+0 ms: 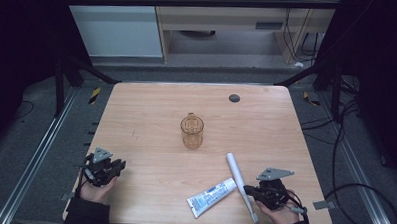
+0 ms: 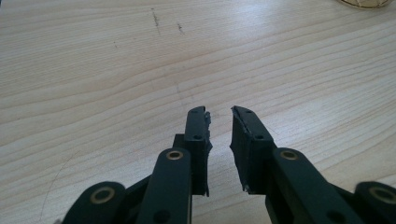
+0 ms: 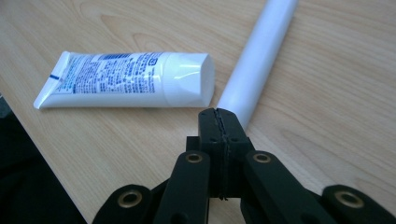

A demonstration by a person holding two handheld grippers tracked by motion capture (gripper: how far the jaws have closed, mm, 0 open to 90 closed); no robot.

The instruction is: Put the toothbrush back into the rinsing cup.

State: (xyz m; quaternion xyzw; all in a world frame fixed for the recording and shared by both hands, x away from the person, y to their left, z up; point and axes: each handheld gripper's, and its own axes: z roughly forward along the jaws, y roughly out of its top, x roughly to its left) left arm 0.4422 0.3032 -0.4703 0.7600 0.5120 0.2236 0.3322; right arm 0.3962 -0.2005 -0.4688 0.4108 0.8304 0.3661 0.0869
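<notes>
Pale wood table (image 1: 151, 105), mostly bare. Amber glass mug (image 1: 192, 131) upright near centre, well apart from every edge. White toothpaste tube (image 1: 211, 196) flat near front edge, touching white toothbrush (image 1: 239, 181) beside it. Left gripper (image 1: 106, 170) near front-left edge, jaws narrowly parted, holding nothing. Right gripper (image 1: 249, 190) at toothbrush, jaws pressed together, nothing between.

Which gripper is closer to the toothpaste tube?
Right. The right gripper sits just beside the toothpaste tube; the left gripper is far across the table.
</notes>
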